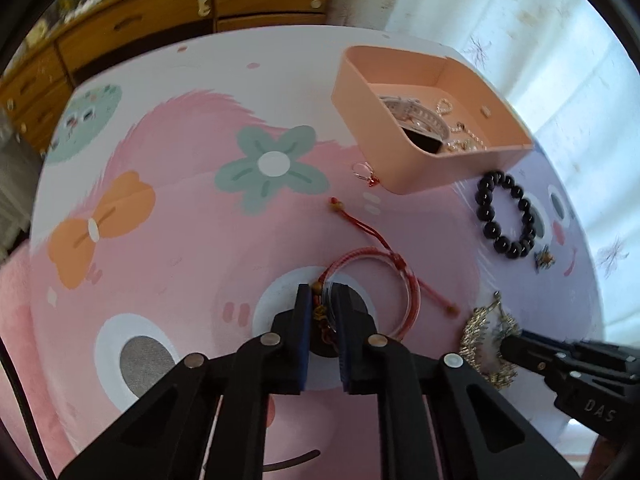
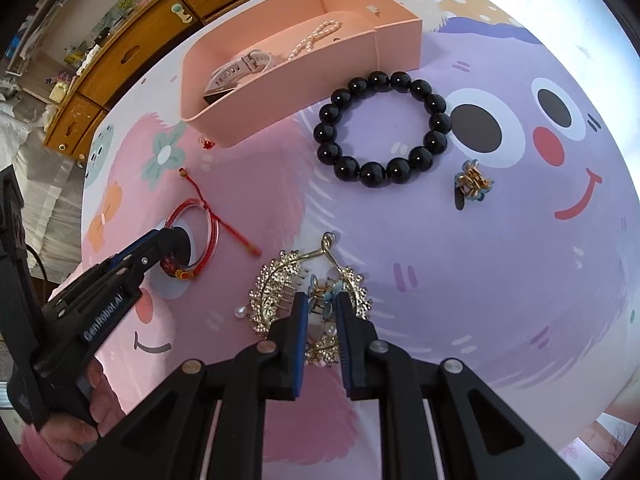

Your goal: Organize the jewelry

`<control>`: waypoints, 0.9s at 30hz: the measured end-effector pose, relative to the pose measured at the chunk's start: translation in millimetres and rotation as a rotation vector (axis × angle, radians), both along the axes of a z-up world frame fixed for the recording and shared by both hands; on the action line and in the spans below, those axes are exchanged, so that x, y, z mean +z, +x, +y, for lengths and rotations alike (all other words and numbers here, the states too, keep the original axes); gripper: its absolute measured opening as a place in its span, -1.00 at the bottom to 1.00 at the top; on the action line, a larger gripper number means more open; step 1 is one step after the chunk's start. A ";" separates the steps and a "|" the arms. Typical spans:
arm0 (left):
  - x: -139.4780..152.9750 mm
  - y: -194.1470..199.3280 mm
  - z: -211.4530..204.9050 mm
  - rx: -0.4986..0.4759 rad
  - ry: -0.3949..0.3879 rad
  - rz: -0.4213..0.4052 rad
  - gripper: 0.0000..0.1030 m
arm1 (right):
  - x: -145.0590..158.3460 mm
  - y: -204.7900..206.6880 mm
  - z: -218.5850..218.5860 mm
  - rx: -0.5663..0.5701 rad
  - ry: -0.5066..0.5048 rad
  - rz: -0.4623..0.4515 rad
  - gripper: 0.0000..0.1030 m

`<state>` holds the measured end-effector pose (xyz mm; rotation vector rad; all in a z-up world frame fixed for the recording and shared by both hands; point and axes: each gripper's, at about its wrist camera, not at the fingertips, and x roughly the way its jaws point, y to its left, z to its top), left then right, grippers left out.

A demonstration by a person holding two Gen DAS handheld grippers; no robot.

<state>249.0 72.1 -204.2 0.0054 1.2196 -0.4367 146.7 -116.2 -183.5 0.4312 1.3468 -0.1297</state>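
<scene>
**Gripping two pieces at once, with the box still to reach**

Holding is the state of both tools: the left gripper [image 1: 323, 294] has its jaws drawn narrow on the beaded, knotted section of the red cord bracelet [image 1: 372, 284], whose loop lies flat on the cartoon-printed table mat [image 1: 168, 152] with its tail trailing toward the right. The right gripper [image 2: 322, 304] is likewise pinched close on the blue flower at the centre of the gold hair comb [image 2: 280, 284], which rests on the mat just beside the bracelet.

To do the lift well, I judge each piece should come straight up before any sideways travel. The bracelet's loose cord ends will dangle and could drag, and the comb's teeth and pearl drops may catch on the mat if it is slid. The comb is held by a small ornament, so a slow, level carry seems wise.

The pink storage box [image 1: 404, 148] sits at the far side, already holding a watch [image 2: 236, 70] and a pearl strand [image 2: 316, 36]. Between the grippers and the box lie a black bead bracelet [image 2: 380, 128], a small ring [image 1: 365, 172] close under the box wall, and a blue-and-gold flower clip [image 2: 472, 186]. Open mat lies left of the box, so the left hand has the clearer path. The right should pass above the beads and clear the near rim.
</scene>
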 end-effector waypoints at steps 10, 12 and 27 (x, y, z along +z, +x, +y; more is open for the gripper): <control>5.7 -9.9 14.3 -0.022 -0.004 0.003 -0.86 | 14.3 -8.5 7.8 0.044 0.016 -0.056 -0.80; 12.9 -14.1 15.5 -0.027 -0.009 -0.017 -0.86 | 16.5 -12.1 6.7 0.048 0.018 -0.065 -0.80; 82.3 -45.3 19.4 0.055 -0.096 -0.080 -0.86 | 43.3 -14.0 -19.4 0.018 0.114 -0.172 -0.80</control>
